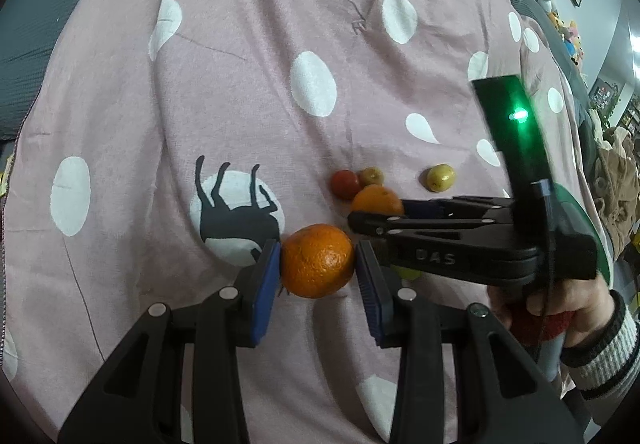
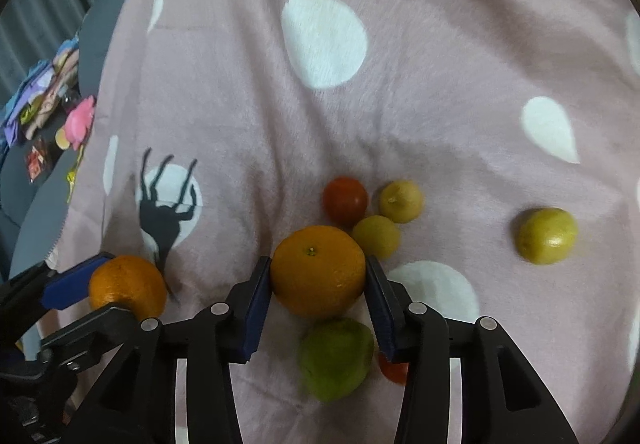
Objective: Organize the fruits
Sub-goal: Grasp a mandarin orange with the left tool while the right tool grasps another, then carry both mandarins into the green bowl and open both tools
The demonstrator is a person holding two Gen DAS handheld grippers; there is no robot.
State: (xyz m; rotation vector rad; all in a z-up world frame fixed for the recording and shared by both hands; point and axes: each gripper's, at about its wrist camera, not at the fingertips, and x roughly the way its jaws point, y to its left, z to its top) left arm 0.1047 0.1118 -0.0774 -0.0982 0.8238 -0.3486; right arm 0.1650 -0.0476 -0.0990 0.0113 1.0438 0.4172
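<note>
left gripper [image 1: 318, 264]: we hold one orange [image 1: 318, 266] between the pads | right gripper [image 2: 318, 276]: jaws at second orange [image 2: 318, 270], contact unclear | risk: this orange touches the green pear [image 2: 336, 356] and a yellow fruit [image 2: 376, 236]; it may roll on the soft blanket [image 2: 400, 104]

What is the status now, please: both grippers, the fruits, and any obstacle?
Left gripper shut on one orange. Right gripper around second orange, grip unclear. Green pear and small fruits crowd close.
</note>
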